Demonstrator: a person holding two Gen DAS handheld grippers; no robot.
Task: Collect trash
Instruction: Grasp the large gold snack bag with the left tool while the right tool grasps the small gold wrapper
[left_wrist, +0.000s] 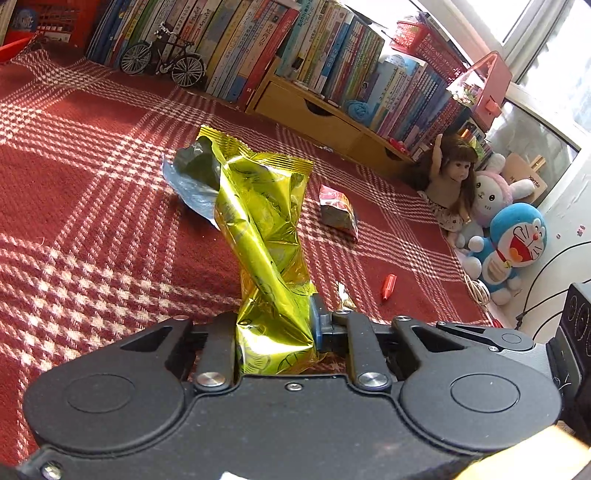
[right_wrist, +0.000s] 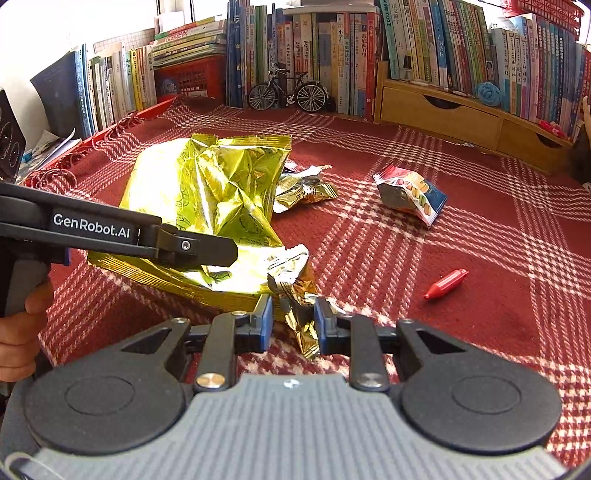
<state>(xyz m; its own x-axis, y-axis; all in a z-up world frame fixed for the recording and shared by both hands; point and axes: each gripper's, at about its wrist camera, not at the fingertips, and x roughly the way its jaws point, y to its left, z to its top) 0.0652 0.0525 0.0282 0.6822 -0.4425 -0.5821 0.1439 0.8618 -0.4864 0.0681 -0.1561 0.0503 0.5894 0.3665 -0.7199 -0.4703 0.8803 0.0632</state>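
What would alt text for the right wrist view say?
A black claw pinches a crumpled gold foil wrapper above a red plaid cloth. Beside it, a second claw grips a big yellow-green snack bag.

The left claw (left_wrist: 275, 325) is closed on a yellow-green foil bag (left_wrist: 262, 221), angled downward. The right claw (right_wrist: 293, 319) is clamped on a crumpled gold wrapper (right_wrist: 295, 288). A hand (right_wrist: 20, 332) is seen at nine o'clock, gripping the left handle.
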